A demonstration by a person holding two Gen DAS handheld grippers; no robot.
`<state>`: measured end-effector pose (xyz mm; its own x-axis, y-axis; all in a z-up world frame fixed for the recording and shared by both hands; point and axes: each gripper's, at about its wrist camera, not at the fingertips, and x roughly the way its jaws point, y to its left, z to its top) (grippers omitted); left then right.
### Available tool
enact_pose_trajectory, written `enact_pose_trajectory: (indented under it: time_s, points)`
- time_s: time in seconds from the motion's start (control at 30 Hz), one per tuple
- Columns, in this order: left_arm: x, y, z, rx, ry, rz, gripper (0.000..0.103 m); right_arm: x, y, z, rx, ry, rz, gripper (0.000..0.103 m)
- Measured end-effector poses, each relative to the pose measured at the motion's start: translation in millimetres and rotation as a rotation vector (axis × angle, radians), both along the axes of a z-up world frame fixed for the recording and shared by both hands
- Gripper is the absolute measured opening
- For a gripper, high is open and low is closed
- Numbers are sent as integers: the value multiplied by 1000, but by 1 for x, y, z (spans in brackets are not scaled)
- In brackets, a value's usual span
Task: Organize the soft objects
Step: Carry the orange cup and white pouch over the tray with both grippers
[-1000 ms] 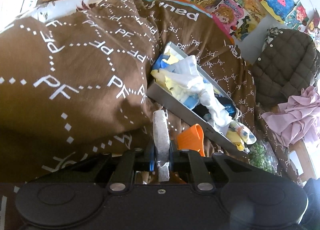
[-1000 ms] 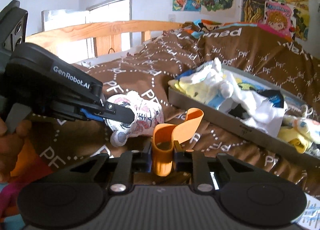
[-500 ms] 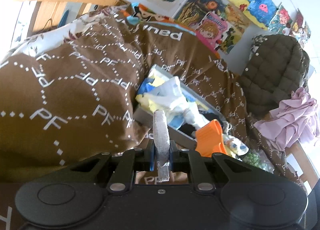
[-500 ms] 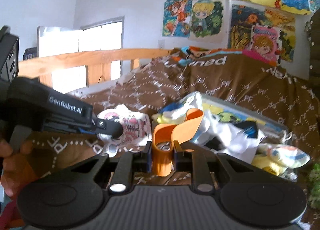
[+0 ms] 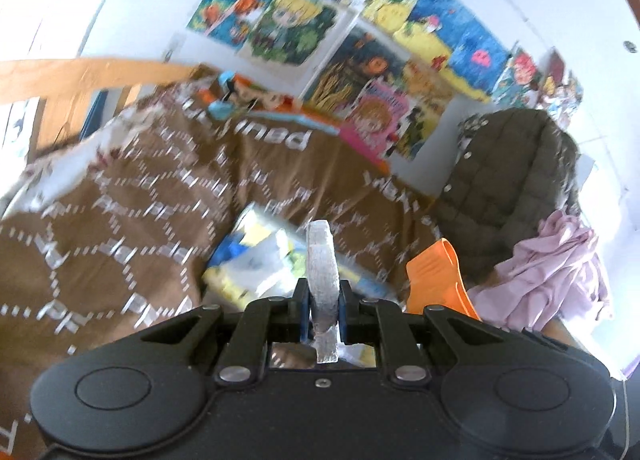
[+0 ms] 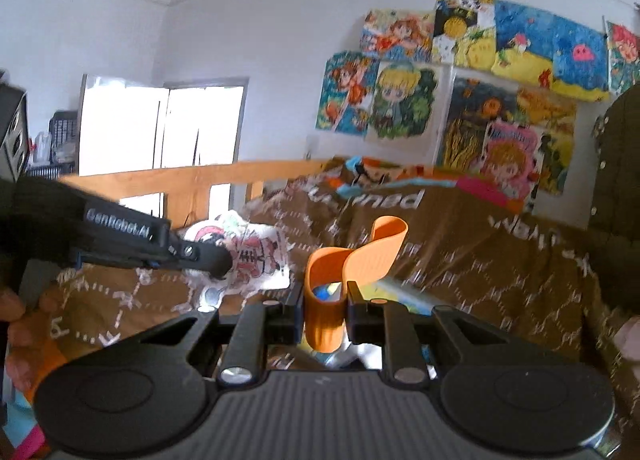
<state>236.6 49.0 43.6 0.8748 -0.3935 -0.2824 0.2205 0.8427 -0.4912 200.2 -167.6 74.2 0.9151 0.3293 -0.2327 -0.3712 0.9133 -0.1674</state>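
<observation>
left wrist cam: sits behind its own jaws, faces over brown patterned bedspread (image 5: 132,219) toward poster-covered white wall (image 5: 340,31), tilted slightly down | right wrist cam: same setup, beside it | shared: bedspread, posters, wooden bed rail (image 6: 208,179), folded orange silicone piece (image 6: 352,260)

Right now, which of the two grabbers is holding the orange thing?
The right gripper: its jaws are clamped on a folded orange piece. The left gripper pinches a printed white cloth instead.
</observation>
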Motion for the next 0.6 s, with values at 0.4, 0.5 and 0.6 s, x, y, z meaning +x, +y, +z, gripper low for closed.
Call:
enact_pose_trajectory:
  time_s: [0.4, 0.5, 0.6]
  points:
    - [77, -68, 10, 211, -31, -24, 14, 77, -58, -21, 82, -32, -84, 22]
    - [111, -90, 0, 262, -24, -54, 14, 101, -76, -30, 84, -16, -121, 22]
    - [140, -109, -14, 295, -9, -76, 14, 125, -89, -41, 83, 17, -155, 22]
